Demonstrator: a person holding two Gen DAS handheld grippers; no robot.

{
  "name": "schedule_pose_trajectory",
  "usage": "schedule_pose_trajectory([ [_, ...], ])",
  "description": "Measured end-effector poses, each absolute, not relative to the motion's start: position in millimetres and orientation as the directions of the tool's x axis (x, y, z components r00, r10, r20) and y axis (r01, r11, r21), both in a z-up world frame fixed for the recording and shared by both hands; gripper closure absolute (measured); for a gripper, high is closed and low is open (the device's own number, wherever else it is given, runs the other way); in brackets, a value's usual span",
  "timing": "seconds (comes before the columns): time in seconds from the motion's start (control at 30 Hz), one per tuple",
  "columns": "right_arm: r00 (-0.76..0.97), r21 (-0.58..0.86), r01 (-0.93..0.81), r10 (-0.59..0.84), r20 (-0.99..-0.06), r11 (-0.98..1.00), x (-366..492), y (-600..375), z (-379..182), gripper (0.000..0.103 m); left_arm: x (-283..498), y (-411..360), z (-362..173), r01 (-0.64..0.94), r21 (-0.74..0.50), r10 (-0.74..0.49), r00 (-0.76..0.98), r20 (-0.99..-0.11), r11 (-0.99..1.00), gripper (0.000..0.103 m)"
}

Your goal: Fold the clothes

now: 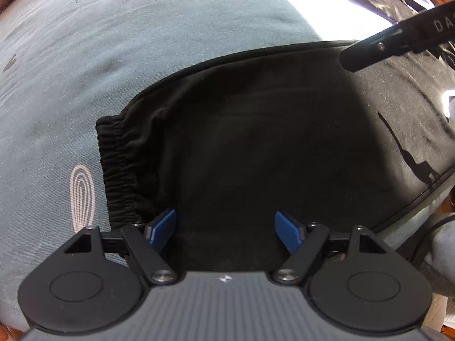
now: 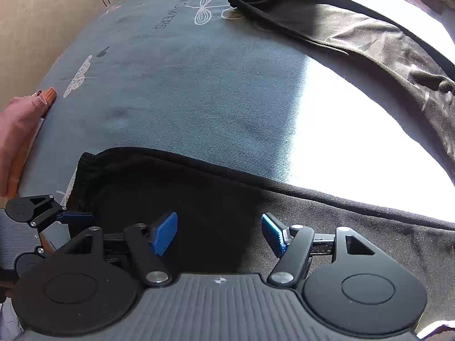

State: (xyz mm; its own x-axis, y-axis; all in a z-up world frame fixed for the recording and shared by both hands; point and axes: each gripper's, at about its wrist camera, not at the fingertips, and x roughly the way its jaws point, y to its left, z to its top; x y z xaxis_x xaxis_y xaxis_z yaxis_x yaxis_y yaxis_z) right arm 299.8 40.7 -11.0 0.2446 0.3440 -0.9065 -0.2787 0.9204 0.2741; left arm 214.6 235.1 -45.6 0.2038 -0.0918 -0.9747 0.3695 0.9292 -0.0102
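Presently listed: black trousers [image 2: 327, 227] spread on my blue-grey printed sheet [image 2: 184, 91]; elastic cuff [image 1: 119, 170] lies leftward. My left gripper [image 1: 226, 231] and right gripper [image 2: 219, 234] hover spread, pinching nothing.

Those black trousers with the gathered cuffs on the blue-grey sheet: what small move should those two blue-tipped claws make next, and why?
Probably the left hand-held gripper should drop and pinch the black trousers near the elastic cuff. Both it and the right hand-held gripper hover open above this trouser leg, gripping nothing, and the other leg lies spread apart across the blue-grey printed sheet, unfolded.
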Motion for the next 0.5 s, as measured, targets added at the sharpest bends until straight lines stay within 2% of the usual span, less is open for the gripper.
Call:
schedule_pose_trajectory([
  [0.13, 0.231, 0.277, -0.261, 0.339, -0.912, 0.925, 297, 35, -15, 0.033, 212, 233, -31, 0.363, -0.029, -0.110, 0.204, -0.973, 0.931, 0.025],
  [0.27, 0.212, 0.283, -0.256, 0.340, -0.916, 0.924, 291, 34, -16, 0.033, 207, 220, -30, 0.425, -0.050, -0.144, 0.191, -0.971, 0.904, 0.025],
  [0.37, 0.198, 0.286, -0.259, 0.340, -0.919, 0.923, 286, 32, -17, 0.033, 203, 221, -45, 0.405, -0.059, -0.114, 0.111, -0.987, 0.912, 0.025],
  [0.5, 0.167, 0.277, -0.241, 0.321, -0.932, 0.930, 273, 18, -23, 0.033, 195, 220, -35, 0.422, -0.040, -0.102, 0.126, -0.987, 0.906, 0.025],
])
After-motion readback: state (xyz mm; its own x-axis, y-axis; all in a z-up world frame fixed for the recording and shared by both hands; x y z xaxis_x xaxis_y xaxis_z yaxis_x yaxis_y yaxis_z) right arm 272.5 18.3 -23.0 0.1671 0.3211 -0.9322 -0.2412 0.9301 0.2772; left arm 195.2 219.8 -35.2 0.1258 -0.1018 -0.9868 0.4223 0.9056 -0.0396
